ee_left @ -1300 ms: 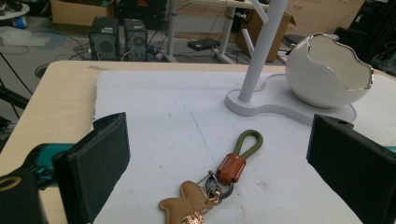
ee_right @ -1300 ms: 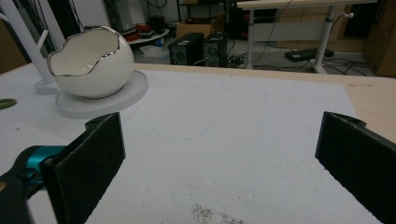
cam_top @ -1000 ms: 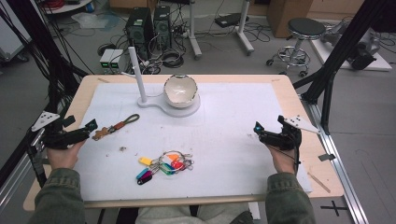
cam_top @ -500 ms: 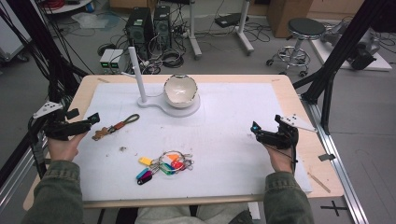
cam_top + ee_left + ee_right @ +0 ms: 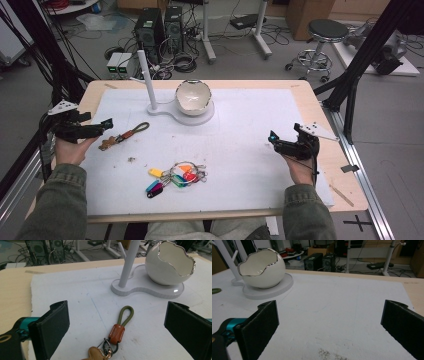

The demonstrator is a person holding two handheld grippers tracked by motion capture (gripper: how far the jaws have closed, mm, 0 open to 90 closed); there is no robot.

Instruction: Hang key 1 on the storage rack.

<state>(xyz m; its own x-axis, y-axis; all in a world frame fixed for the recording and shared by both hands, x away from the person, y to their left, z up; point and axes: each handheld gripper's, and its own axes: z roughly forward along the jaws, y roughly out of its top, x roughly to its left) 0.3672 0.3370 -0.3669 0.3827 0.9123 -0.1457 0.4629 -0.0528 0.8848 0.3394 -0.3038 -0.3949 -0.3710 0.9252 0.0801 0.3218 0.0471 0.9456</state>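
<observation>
A white mat [image 5: 250, 130] covers the wooden counter [image 5: 320, 107], bearing an egg-shaped bowl [image 5: 193, 97] on its stand. The left gripper [image 5: 102, 125] (jaws spread wide) faces a leather key strap [image 5: 122, 136]; the right gripper [image 5: 274, 140], likewise released, holds nothing, near coloured keys [image 5: 172, 177].

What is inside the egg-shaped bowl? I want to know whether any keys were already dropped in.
The egg-shaped bowl shows only bare glossy inner wall through its jagged opening in both gripper views and the high view. Its very bottom is hidden behind the front rim, so something small there cannot be ruled out.
</observation>
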